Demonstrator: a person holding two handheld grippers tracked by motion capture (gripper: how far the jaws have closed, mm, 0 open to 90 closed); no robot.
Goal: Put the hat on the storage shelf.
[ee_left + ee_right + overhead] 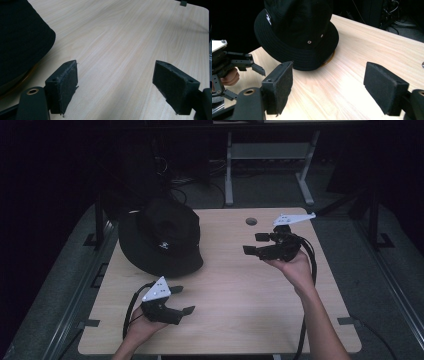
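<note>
A black bucket hat (161, 237) with a small white label lies on the back left of the light wooden table (235, 290). My left gripper (183, 300) is held low near the front left, just in front of the hat, jaws open and empty. In the left gripper view the left gripper (118, 87) points across bare wood, with the hat's brim (22, 42) at its left. My right gripper (254, 243) hovers at the right, open, aimed toward the hat. In the right gripper view the right gripper (329, 90) has nothing between its pads, and the hat (299, 32) sits ahead of it.
A thin tan rim (329, 58) peeks out from under the hat's brim. A round cable hole (251, 221) sits near the table's back edge. Behind the table stands a grey desk frame (229, 170) with cables. The left gripper (244, 65) and its hand lie left of the hat.
</note>
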